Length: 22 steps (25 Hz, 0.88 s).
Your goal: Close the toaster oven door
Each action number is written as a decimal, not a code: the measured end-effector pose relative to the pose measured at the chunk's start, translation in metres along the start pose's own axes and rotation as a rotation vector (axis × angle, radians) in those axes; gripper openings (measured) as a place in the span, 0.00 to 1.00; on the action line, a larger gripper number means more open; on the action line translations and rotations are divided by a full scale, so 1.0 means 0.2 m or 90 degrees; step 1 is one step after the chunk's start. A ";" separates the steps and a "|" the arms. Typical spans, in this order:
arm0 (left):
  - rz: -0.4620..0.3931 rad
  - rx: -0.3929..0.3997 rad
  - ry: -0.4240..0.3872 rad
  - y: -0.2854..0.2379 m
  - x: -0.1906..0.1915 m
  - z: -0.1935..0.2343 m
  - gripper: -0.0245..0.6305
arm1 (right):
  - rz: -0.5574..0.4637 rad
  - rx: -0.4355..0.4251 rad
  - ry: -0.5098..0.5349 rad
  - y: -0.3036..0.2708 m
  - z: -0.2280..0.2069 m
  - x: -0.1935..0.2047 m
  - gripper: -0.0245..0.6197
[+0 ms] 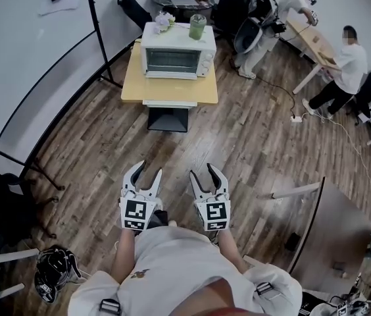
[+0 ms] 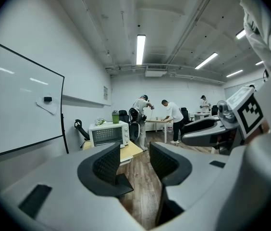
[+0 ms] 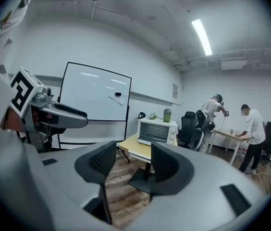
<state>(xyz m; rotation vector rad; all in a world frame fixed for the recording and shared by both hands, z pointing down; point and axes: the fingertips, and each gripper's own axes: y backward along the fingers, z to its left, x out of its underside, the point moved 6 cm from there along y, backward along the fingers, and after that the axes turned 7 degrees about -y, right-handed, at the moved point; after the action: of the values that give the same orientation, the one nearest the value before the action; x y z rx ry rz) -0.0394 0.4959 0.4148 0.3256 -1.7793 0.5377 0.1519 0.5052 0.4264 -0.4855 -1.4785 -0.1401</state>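
Still the approach: left gripper (image 1: 147, 170) and right gripper (image 1: 204, 170) are both empty, jaws slightly apart, well short of the toaster oven (image 1: 177, 51); next, walk closer

Bright, even light from ceiling strip lights (image 2: 141, 49) — gripper views bend and darken at the edges.

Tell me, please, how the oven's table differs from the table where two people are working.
The oven table has a yellow, nearly square top; the far table is paler, long and narrow. The oven table stands on one dark central base; the far table on white legs. The oven table bears the oven; two people lean at the far table. Both stand on the wood floor.
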 end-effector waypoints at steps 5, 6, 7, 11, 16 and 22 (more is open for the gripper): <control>0.006 0.007 -0.007 -0.12 0.02 0.10 0.32 | 0.002 -0.002 -0.008 -0.15 -0.01 -0.02 0.39; 0.006 0.008 -0.007 -0.14 0.02 0.13 0.32 | 0.002 0.000 -0.008 -0.18 -0.02 -0.03 0.39; 0.006 0.009 -0.007 -0.16 0.02 0.15 0.32 | 0.002 0.001 -0.007 -0.21 -0.03 -0.04 0.39; 0.007 0.012 -0.009 -0.25 0.01 0.24 0.32 | 0.008 0.003 -0.004 -0.32 -0.04 -0.07 0.39; 0.007 0.020 -0.008 -0.32 0.02 0.35 0.31 | 0.013 0.006 0.001 -0.45 -0.01 -0.11 0.39; 0.004 0.035 -0.007 -0.40 0.05 0.47 0.31 | 0.020 0.011 0.006 -0.58 0.02 -0.13 0.38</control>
<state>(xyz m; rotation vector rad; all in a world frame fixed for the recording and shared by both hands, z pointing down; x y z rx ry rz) -0.0809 0.3802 0.4204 0.3609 -1.7796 0.5911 0.1008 0.3973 0.4276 -0.4926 -1.4615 -0.1041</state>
